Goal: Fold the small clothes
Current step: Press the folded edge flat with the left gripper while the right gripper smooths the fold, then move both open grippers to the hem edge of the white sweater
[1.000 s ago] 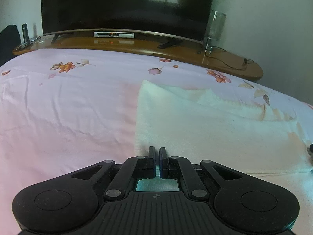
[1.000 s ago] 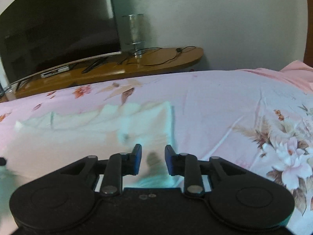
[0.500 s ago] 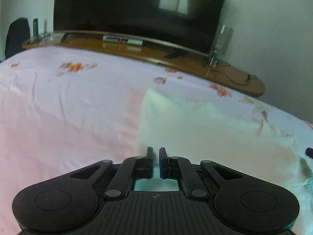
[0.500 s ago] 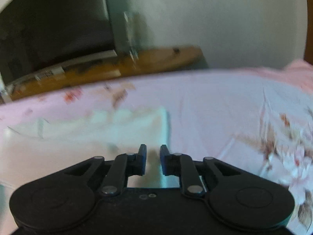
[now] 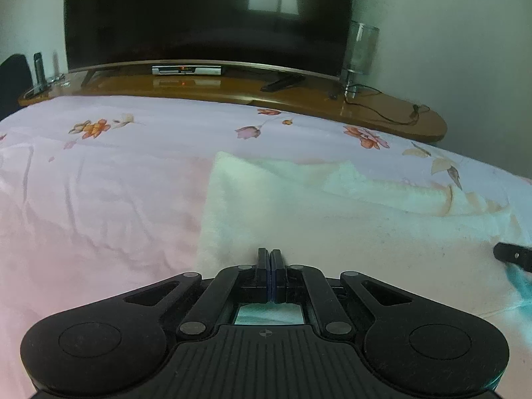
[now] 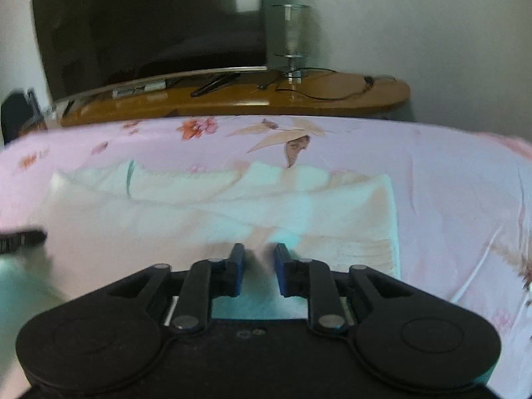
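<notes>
Left gripper (image 5: 270, 256) pinched tight on near edge of white cloth (image 5: 332, 226), at its left corner. Cloth lay flat on floral bedsheet (image 5: 99, 199); looked soft, light, limp, likely to sag. Right gripper (image 6: 258, 255) gaped narrowly over near right edge, best hold there.

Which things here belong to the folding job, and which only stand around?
For the job:
white cloth
left hand-held gripper, shut
right hand-held gripper, open
floral bedsheet

Standing around:
television
wooden shelf
glass lamp
set-top box
</notes>
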Demonstrator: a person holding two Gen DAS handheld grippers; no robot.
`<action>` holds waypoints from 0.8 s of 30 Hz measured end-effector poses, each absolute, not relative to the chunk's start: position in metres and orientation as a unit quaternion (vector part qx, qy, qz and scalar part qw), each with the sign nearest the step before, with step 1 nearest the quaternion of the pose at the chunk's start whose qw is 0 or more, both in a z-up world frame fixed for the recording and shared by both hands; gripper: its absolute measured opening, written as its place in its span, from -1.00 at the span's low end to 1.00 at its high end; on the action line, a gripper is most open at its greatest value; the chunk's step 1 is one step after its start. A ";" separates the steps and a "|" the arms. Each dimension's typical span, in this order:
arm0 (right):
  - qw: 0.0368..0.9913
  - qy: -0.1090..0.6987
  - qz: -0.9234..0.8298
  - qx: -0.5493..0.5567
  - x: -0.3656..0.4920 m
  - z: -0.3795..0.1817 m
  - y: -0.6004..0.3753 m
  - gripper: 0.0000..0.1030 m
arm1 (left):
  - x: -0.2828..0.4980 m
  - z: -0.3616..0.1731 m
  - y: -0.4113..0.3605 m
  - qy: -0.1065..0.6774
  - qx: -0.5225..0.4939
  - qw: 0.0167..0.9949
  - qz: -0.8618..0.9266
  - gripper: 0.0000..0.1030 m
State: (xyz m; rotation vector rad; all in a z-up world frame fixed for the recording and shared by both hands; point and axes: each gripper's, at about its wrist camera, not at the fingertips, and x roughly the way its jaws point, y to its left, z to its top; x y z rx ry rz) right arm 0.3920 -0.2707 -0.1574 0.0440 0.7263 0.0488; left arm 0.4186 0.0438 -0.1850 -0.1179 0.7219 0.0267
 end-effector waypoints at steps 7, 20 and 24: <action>0.936 0.349 0.037 0.030 0.367 -0.134 -0.275 -0.55 | 0.399 -0.171 0.051 0.352 -0.060 0.934 0.017 -0.92; 0.942 0.329 0.050 0.053 0.186 -0.066 -0.274 -0.36 | 0.264 -0.127 0.095 0.394 -0.059 0.917 -0.034 -0.92; 0.939 0.336 0.037 0.057 0.127 -0.057 -0.273 -0.32 | 0.212 -0.123 0.110 0.408 -0.063 0.909 -0.056 -0.92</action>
